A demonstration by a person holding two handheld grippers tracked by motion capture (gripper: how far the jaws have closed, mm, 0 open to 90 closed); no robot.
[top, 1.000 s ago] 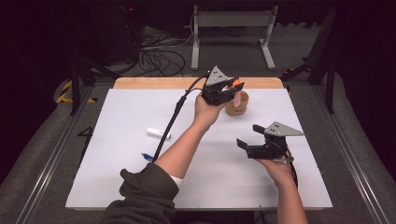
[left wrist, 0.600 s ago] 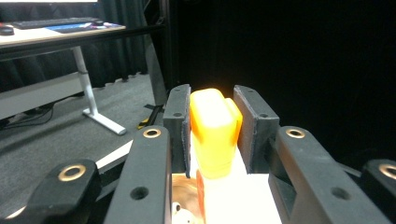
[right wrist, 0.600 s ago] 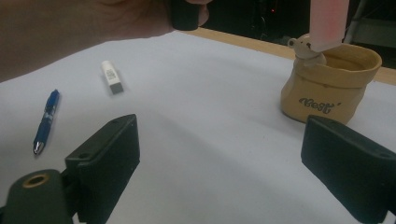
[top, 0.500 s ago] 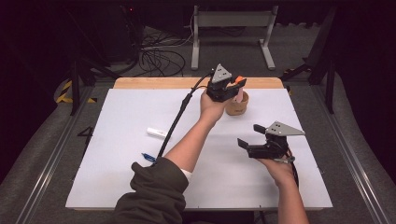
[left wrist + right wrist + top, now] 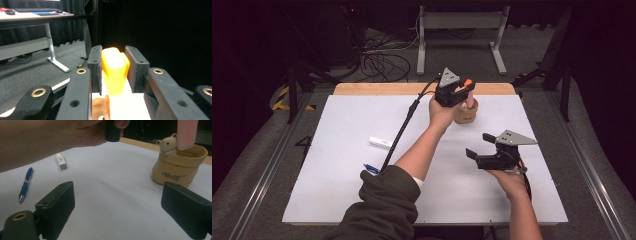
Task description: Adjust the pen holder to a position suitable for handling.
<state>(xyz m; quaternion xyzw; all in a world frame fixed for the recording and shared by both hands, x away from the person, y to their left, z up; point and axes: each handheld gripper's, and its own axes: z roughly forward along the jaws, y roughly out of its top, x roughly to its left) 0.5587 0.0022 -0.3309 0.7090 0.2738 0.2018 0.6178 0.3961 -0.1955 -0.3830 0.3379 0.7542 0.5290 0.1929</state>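
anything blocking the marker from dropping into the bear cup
Nothing visible does. The left gripper holds the orange-capped marker upright, its lower end already inside the open mouth of the bear cup.

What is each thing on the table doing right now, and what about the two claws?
Left claw: shut on the marker, above the pot.
Marker: orange cap between the pads, upright, lower end inside the pot.
Pot: standing upright near the table's far edge, bear on its rim.
Right claw: open, holding nothing, above the table.
Pen: lying flat, untouched.
Eraser: lying flat, untouched.
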